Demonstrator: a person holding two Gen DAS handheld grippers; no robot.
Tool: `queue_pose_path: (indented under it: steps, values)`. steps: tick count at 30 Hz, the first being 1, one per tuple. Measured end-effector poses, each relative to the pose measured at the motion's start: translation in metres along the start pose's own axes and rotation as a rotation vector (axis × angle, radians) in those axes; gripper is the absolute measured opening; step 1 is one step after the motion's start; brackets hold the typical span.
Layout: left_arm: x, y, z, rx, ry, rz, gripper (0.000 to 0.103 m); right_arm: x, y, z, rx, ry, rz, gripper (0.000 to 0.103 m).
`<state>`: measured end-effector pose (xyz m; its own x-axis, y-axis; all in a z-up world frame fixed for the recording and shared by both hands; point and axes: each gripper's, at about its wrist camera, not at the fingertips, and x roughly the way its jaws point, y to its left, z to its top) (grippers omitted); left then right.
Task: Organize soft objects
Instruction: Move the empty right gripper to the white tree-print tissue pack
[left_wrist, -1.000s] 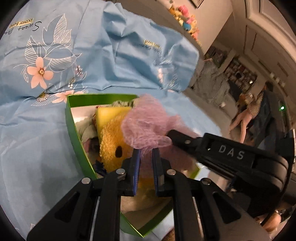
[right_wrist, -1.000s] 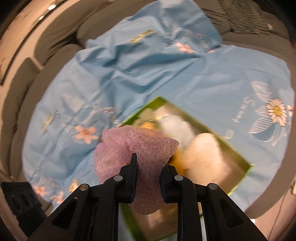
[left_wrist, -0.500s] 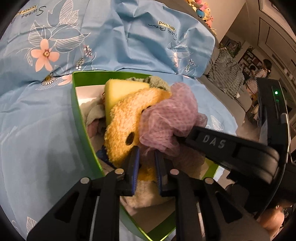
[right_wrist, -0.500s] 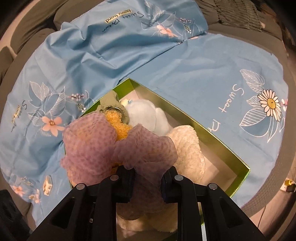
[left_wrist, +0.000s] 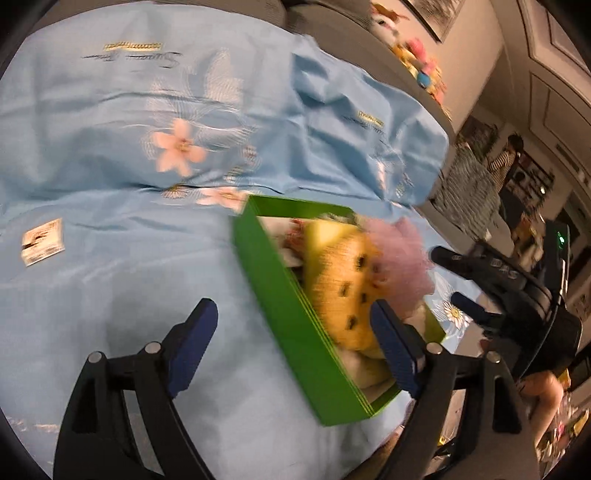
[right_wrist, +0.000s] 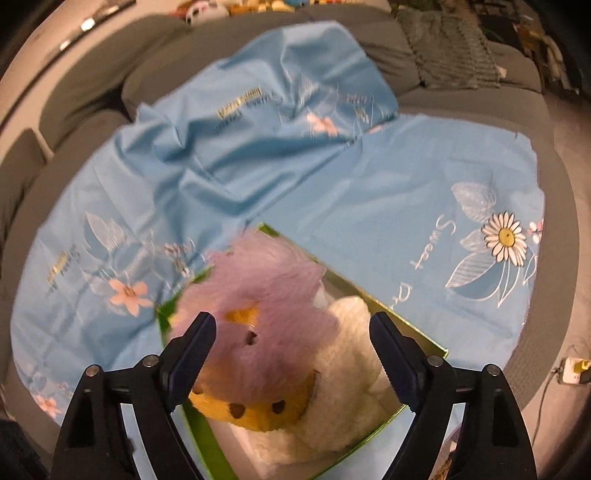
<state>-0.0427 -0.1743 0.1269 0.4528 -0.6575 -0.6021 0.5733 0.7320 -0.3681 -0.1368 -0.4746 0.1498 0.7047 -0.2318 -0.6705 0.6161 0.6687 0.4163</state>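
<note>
The left gripper (left_wrist: 291, 338) is opening, nothing gripped; at two o'clock the box (left_wrist: 288, 295) holds a purple pouf (left_wrist: 402, 247).

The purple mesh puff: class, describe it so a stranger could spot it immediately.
Find the blue floral sheet and, on it, the green box. The purple mesh puff lies on top of the pile inside, on a yellow plush. Only it is gauzy and netted; its neighbours are furry.

Hidden, cropped and blurred regions of both wrist views.
We cannot read the smeared gold lettering (left_wrist: 132, 46) on the light-blue flowered cloth (left_wrist: 110, 258); the lilac mesh pouf (right_wrist: 266, 295) hides toys beneath; the green rectangular cardboard box (right_wrist: 207, 435) runs off the right-wrist view's bottom edge.
</note>
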Motion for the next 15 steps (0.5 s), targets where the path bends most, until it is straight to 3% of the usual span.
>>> queue_pose_path:
  steps: [9,15]
  values:
    - [-0.057,0.097,-0.015,-0.082,-0.056,0.246,0.084,-0.004,0.038,-0.009,-0.101,-0.008,0.063,0.088]
    - [-0.086,0.168,-0.023,-0.228,-0.138,0.322,0.084,-0.004,0.094,-0.041,-0.232,0.001,0.121,0.09]
